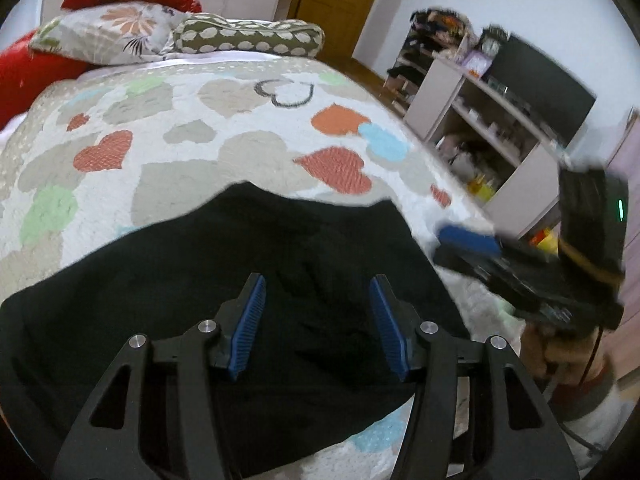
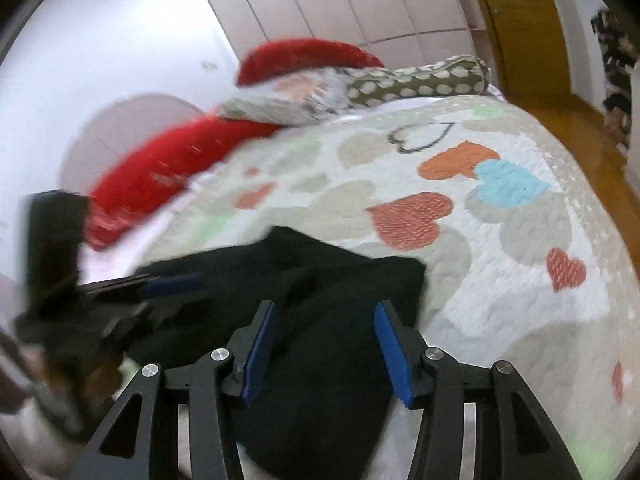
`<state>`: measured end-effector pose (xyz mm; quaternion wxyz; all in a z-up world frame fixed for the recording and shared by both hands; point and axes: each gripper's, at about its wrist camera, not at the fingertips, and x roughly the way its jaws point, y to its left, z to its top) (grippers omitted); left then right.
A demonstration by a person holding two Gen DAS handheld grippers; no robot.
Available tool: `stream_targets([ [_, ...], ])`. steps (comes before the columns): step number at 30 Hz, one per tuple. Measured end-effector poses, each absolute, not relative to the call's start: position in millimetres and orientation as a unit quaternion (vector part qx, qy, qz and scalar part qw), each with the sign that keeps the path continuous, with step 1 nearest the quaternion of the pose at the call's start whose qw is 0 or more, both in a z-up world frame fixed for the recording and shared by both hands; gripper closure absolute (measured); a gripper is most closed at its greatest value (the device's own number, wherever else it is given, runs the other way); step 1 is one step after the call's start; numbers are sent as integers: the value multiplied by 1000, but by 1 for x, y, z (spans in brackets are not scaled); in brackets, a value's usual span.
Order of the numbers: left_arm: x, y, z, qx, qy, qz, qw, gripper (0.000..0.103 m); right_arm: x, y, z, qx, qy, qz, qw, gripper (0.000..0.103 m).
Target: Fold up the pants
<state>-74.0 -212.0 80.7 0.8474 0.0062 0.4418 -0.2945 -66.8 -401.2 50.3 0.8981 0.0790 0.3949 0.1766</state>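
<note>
Bed (image 1: pixel 240 128) before me, covered by a quilt (image 2: pixel 500 280) patterned with hearts. Black pants (image 1: pixel 248 280) lie bunched on the quilt's near part. At the far end: a floral pillow (image 1: pixel 112 36), a spotted bolster (image 1: pixel 248 36), red cushions (image 2: pixel 168 168).

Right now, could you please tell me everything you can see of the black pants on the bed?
The black pants are plain, soft, matte cloth, lying as a broad, slightly rumpled heap with shallow creases on the heart-patterned quilt. Legs and waistband cannot be told apart. Both tools, left and right, are open over them, gripping nothing.
</note>
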Motion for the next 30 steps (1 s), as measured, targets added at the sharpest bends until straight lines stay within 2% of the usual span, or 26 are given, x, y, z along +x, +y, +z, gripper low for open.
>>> stream_targets([
  [6,-77,-213,44,24,472,-235,849,49,-20,-380,16,-17,433,134,891,54],
  [10,-77,-202,41,0,474,-238,848,49,-9,-385,14,-5,429,133,894,54],
  [20,-79,-205,41,2,468,-233,852,49,-66,-395,42,-3,428,143,892,54],
  [30,-83,-208,42,7,461,-222,859,49,-96,-392,15,-21,448,133,884,51],
])
